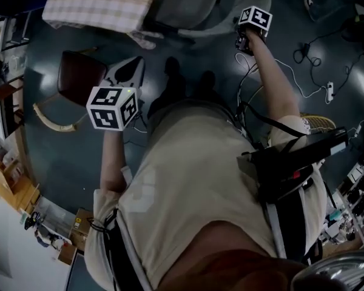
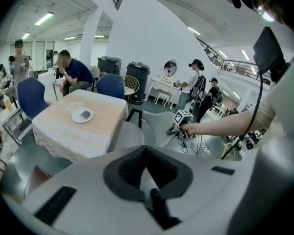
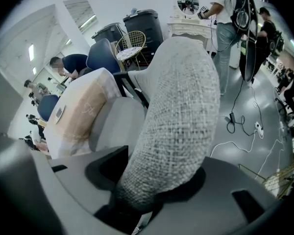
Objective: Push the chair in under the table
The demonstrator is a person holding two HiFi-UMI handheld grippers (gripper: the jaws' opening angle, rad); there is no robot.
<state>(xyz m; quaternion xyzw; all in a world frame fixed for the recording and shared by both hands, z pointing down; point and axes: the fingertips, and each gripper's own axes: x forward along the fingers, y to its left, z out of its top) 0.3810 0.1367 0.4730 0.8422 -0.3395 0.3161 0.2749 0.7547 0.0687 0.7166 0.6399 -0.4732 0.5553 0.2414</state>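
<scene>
**Chair:** grey fabric chair stands at the corner of the counter. Seat sits close against the hanging checked cloth, backrest on the side away from the counter. How far the seat reaches under the top: cannot tell. In the left gripper view the chair shows just right of the counter.

**Right gripper:** right gripper is at the top of the backrest, arm stretched fwd, pointing steeply down. In the right gripper view the woven backrest fills the gap, and the fingers are clamped on its upper edge. Right gripper thus has firm hold of the chair. The same gripper shows on the backrest in the left gripper view.

**Left gripper:** left gripper is held in the air, well apart from chair and counter, approx. over bare floor beside a brown seat. Its fingers are fully together with nothing between them. Left gripper touches nothing.

**Counter:** cloth-covered, carries a white plate near the middle. Plate also visible in the right gripper view, with the counter left of the chair.

**Surroundings:** cables lie on the dark floor to the right of the chair. Blue chairs stand on the far side of the counter, a seated person behind them. Other persons stand in the bkgd.
</scene>
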